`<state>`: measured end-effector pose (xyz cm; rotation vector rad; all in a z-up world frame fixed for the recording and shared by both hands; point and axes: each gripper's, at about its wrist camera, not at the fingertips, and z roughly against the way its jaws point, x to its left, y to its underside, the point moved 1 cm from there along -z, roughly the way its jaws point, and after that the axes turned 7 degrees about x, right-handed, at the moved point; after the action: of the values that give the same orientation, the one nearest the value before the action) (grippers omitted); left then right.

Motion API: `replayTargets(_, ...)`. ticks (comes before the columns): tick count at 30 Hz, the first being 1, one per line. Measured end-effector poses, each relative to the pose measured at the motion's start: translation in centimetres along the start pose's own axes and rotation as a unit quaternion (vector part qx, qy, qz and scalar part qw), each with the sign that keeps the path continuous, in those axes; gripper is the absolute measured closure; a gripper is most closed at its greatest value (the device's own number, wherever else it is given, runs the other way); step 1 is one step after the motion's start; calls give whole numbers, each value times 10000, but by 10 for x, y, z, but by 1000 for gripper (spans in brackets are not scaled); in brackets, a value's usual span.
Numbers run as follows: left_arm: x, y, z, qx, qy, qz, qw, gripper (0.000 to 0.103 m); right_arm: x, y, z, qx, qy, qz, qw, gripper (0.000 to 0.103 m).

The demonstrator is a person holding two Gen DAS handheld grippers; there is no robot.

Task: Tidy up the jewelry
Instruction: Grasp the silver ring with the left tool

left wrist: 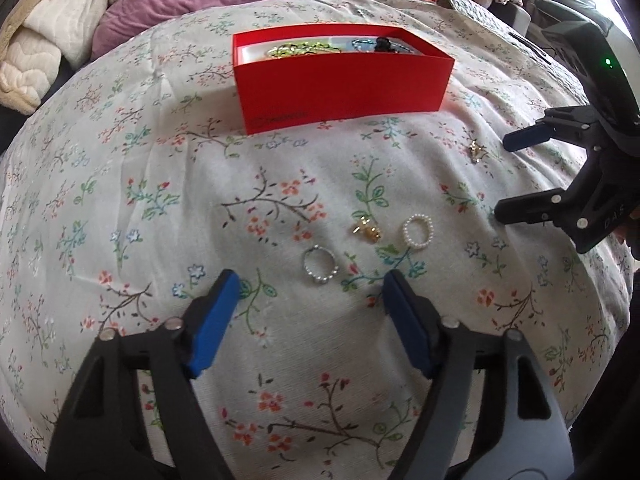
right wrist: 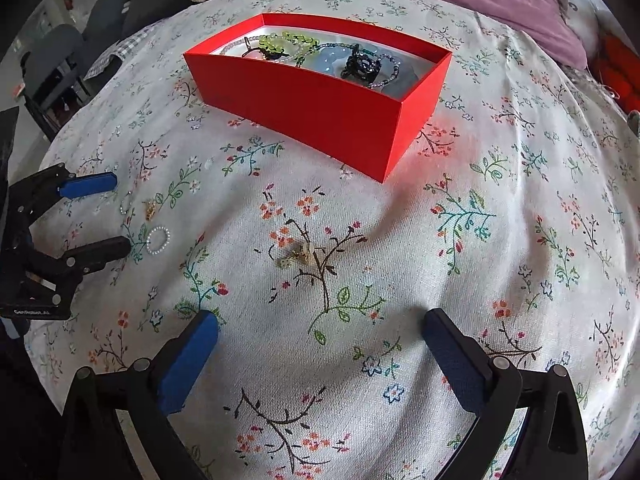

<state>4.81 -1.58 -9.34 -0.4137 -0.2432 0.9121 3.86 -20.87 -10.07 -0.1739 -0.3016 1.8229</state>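
Four small pieces of jewelry lie loose on the floral-print cotton bedspread (left wrist: 160, 184) of a bed, waiting to go into the open red cardboard box (left wrist: 344, 92) behind them, which already holds beaded bracelets and a black clip. The silver beaded ring (left wrist: 320, 266), the small gold ring (left wrist: 368, 233) and the white pearl-bead ring (left wrist: 418, 232) sit close together just ahead of the left tool (left wrist: 310, 280), whose blue-padded jaws stand apart and grip nothing; the silver ring lies nearest the gap between them, so I judge it the likely first pick. The right tool (right wrist: 320, 324) hovers released and wide over the small gold-and-white earring (right wrist: 298, 258), which lies apart from the rings, probably its own target. The box stands near enough for a short carry from either side. A faint dark logo is printed low on the box's front wall, too small to read. "GenRobot.AI" can just be made out on the left tool's body in the right wrist view.
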Motion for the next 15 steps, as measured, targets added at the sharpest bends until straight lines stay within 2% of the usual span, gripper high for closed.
replayTargets(11, -4, -4, 1, -3, 106, -44, 9999, 57, 2, -1, 0, -8, 11, 7, 10000, 0)
replayTargets(15, -4, -5, 2, 8, 114, -36, 9999, 63, 2, -1, 1, -13, 20, 1, 10000, 0)
